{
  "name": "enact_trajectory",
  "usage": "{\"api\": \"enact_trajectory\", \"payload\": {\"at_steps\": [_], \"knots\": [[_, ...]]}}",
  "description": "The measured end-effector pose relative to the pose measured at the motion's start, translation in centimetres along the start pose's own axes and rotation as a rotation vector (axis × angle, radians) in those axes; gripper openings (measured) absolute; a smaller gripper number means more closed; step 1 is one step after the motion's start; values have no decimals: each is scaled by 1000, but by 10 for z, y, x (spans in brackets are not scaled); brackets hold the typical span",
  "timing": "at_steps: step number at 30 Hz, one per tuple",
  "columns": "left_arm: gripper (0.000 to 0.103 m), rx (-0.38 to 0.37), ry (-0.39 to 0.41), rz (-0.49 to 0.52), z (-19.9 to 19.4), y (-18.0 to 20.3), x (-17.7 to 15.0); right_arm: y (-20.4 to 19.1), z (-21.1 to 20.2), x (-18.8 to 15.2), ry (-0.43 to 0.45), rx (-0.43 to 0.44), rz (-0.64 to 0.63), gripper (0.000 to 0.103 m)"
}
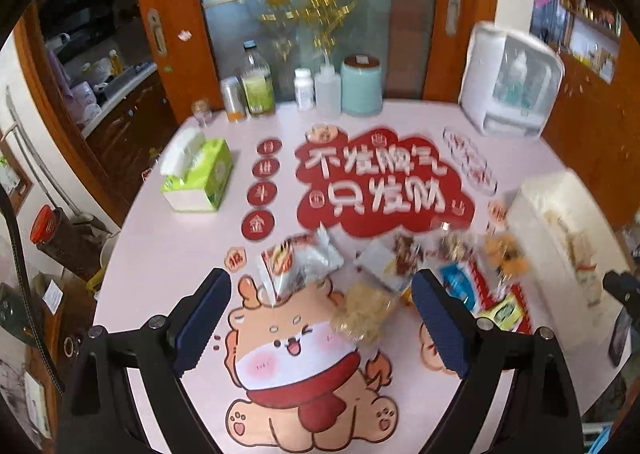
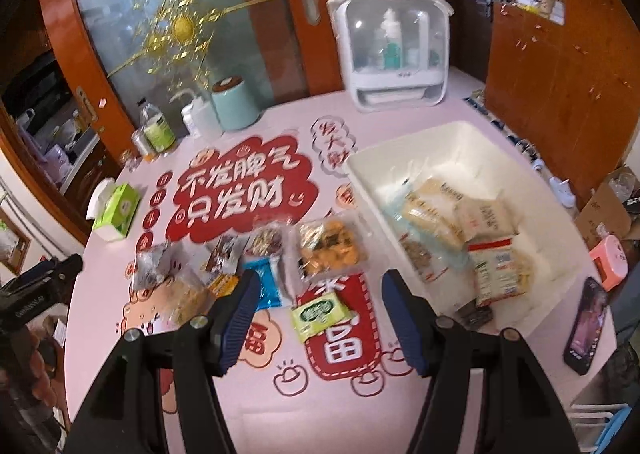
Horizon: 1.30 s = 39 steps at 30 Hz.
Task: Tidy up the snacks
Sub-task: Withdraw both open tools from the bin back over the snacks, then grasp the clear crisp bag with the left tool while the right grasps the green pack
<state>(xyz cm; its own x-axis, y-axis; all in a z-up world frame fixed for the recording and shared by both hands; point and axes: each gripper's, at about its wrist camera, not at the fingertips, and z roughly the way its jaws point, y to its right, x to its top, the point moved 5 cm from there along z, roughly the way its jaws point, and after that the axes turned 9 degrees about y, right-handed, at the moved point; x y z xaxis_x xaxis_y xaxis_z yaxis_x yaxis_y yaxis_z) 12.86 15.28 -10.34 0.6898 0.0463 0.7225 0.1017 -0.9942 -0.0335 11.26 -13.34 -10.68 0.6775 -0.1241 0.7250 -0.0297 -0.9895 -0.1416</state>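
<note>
Both my tools pitch down over the pink bench (image 1: 168, 254). Left tool (image 1: 320, 318) jaws wide, empty, above a pale snack bag (image 1: 366, 312). Right tool (image 2: 316, 318) about half open, empty, over a green packet (image 2: 320, 312). Loose snacks (image 2: 332, 248) beside the white bin (image 2: 404, 150), some packets (image 2: 494, 270) already inside.

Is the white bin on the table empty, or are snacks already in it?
Partly filled. The white bin holds several snack packets at its near end; its far end shows bare floor.
</note>
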Motion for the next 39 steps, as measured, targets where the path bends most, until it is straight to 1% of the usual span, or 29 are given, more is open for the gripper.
{"api": "enact_trajectory", "payload": {"at_steps": [6, 9, 13, 18, 23, 27, 33, 34, 38, 39], "knots": [[91, -16, -119, 72, 48, 18, -39, -12, 40, -37, -94, 64, 2, 64], [91, -36, -173, 91, 72, 28, -56, -10, 62, -56, -150, 56, 27, 64], [91, -55, -225, 104, 100, 37, -72, 4, 90, -78, -236, 40, 121, 64], [91, -56, -280, 107, 127, 41, -84, 14, 118, -89, -300, 18, 201, 64], [91, -70, -316, 88, 144, 43, -86, 10, 141, -93, -346, 41, 258, 64], [91, -79, -326, 91, 152, 46, -87, 12, 156, -96, -369, 29, 300, 64], [91, -89, -344, 99, 164, 52, -88, 12, 166, -86, -332, -8, 289, 62], [91, -91, -348, 98, 166, 53, -88, 11, 167, -85, -326, -21, 276, 60], [91, -100, -369, 94, 172, 56, -93, 7, 171, -82, -316, -62, 198, 46], [91, -102, -374, 95, 174, 57, -94, 4, 172, -82, -317, -66, 169, 46]]}}
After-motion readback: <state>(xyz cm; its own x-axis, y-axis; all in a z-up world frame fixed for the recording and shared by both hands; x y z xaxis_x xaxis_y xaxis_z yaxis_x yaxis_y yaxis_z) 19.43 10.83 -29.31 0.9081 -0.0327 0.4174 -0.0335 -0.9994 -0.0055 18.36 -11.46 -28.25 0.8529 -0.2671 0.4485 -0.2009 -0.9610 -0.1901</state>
